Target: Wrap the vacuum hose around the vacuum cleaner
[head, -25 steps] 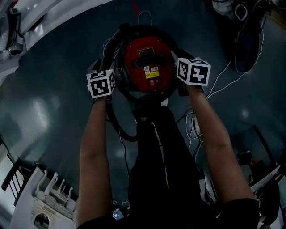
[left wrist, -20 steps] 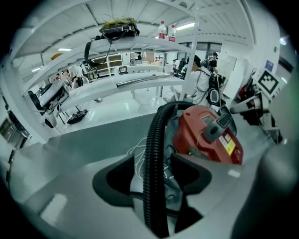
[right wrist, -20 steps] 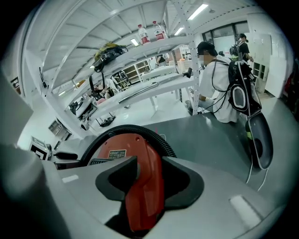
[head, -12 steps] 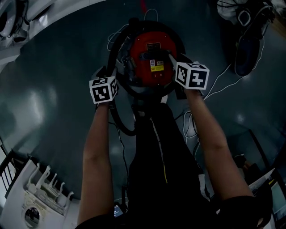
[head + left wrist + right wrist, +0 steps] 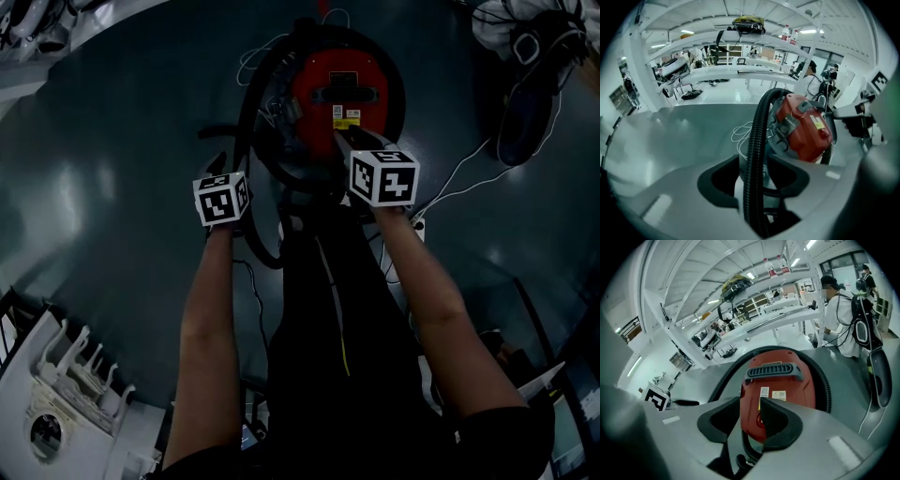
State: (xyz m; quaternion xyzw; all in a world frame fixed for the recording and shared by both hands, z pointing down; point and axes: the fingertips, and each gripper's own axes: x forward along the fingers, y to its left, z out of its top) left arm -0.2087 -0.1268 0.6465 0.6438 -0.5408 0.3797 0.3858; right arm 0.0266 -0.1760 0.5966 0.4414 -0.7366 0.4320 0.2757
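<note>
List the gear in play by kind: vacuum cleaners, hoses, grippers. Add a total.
Vacuum cleaner: 1
Vacuum hose: 1
Grippers: 2, left gripper and right gripper; the jaws of both have just been closing, with the hose between the left's and nothing clasped in the right's
Total: 4

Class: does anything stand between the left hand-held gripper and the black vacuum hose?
Nothing visible does. The hose already runs between the jaws of the left hand-held gripper, which have just been closing.
</note>
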